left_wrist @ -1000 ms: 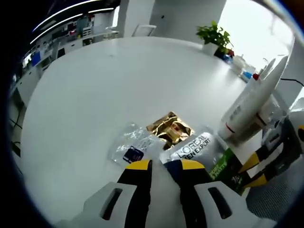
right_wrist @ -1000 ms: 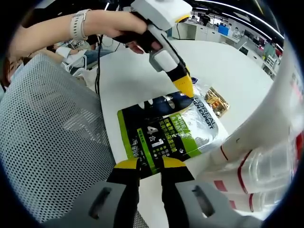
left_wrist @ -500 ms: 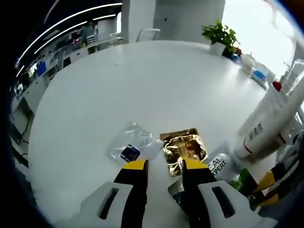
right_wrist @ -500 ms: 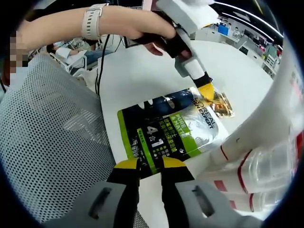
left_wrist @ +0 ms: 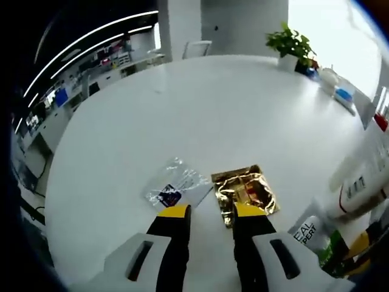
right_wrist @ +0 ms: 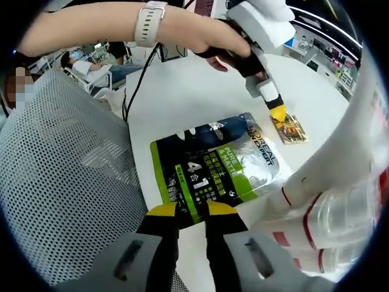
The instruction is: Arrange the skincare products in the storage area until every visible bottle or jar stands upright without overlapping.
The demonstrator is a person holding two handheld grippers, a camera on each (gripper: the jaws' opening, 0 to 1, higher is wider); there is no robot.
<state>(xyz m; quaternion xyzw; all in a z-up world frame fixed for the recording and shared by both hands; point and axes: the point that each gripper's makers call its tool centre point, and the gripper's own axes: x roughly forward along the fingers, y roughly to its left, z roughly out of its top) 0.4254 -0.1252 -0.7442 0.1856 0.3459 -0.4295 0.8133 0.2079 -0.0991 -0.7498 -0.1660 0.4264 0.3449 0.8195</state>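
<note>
A green and silver L'Oreal pouch [right_wrist: 213,167] lies flat on the white table [left_wrist: 200,103]. My right gripper [right_wrist: 192,212] is shut on its near edge. The pouch's corner [left_wrist: 311,234] also shows in the left gripper view. My left gripper [left_wrist: 211,212] is open just above the table, between a clear sachet [left_wrist: 174,184] and a gold sachet [left_wrist: 248,190]. The gold sachet's near corner reaches into the gap between the jaws. In the right gripper view a hand holds the left gripper [right_wrist: 277,112] with its tip over the gold sachet [right_wrist: 292,128]. White tubes with red stripes [right_wrist: 334,182] lean at the right.
A grey mesh chair back [right_wrist: 61,182] stands left of the pouch, and a black cable [right_wrist: 135,91] hangs off the table edge. A potted plant [left_wrist: 293,44] and small items [left_wrist: 340,92] sit at the table's far side. A white tube [left_wrist: 364,182] leans in at right.
My left gripper has moved off the pouch's far end to the gold sachet, and its jaws have widened. The right gripper and the pouch have stayed put.
</note>
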